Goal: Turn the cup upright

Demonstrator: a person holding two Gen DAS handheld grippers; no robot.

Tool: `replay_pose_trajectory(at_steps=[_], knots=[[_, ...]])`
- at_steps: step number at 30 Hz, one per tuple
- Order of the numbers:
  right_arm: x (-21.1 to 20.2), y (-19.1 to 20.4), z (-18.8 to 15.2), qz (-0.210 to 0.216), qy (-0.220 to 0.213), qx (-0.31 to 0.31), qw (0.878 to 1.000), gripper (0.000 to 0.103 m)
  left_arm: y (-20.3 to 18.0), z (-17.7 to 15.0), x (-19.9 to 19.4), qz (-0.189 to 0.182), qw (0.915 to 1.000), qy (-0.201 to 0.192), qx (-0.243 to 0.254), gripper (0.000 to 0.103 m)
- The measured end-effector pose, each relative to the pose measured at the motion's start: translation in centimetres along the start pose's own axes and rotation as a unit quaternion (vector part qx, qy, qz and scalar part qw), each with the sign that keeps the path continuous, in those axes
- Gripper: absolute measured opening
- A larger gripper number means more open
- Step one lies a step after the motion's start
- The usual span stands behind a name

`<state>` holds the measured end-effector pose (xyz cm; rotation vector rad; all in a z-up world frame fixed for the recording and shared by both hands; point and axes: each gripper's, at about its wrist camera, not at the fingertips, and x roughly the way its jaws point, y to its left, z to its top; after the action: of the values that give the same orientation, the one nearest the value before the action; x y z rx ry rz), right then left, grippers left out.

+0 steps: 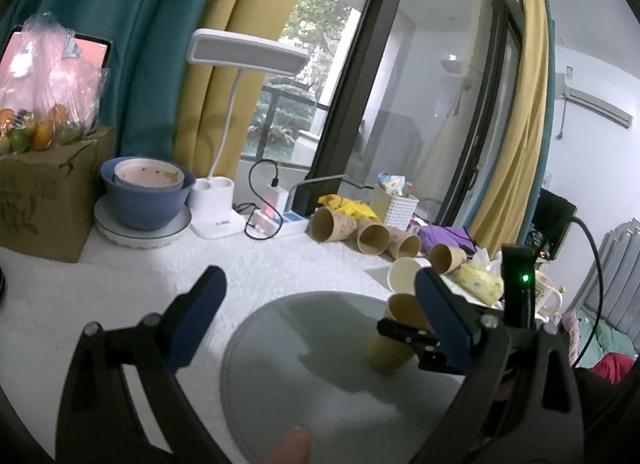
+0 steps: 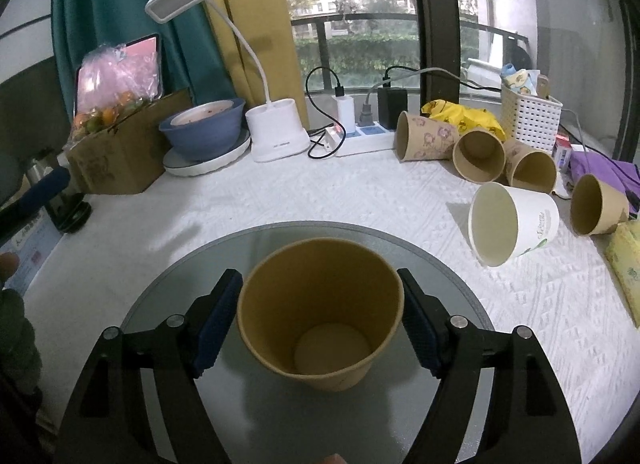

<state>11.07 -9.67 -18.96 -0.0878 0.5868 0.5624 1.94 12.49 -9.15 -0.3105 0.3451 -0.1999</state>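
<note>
A brown paper cup (image 2: 320, 316) stands on the round grey turntable (image 2: 448, 268), mouth up and tilted toward the camera. My right gripper (image 2: 320, 324) has its blue pads against both sides of the cup. In the left wrist view the same cup (image 1: 390, 338) is on the turntable (image 1: 304, 364), held by the right gripper's black fingers (image 1: 404, 334). My left gripper (image 1: 320, 320) is open and empty, hovering above the turntable to the left of the cup.
Several paper cups lie on their sides at the back right, brown ones (image 2: 478, 159) and a white one (image 2: 512, 223). A blue bowl (image 2: 204, 131), a white desk lamp (image 2: 276, 131), a power strip (image 2: 360, 139), a cardboard box (image 2: 120, 151) and a white basket (image 2: 530, 115) line the back.
</note>
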Motion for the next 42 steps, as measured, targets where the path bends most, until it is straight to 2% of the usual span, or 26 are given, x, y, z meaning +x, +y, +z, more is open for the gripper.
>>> replay_pose_trajectory(at_steps=[7,14,33,42], knots=[[-0.5,0.0,-0.3,-0.011,-0.001,0.001,1.000,0.081,-0.4,0.3,-0.1,0.001,1.0000,0.000,0.007,0.096],[-2.6,0.1,0.0,-0.018,-0.018,0.007,1.000,0.087,-1.2,0.6,-0.6,0.018,0.9996,0.005,0.022,0.096],[-12.8,1.8,1.3,-0.044,-0.084,-0.006,0.995,0.088,-4.6,1.8,-5.2,0.038,0.9976,-0.035,0.046,0.096],[-18.1,2.0,1.8,-0.068,-0.113,0.001,0.991,0.088,-6.6,2.7,-7.0,0.071,0.9945,-0.038,0.067,0.097]])
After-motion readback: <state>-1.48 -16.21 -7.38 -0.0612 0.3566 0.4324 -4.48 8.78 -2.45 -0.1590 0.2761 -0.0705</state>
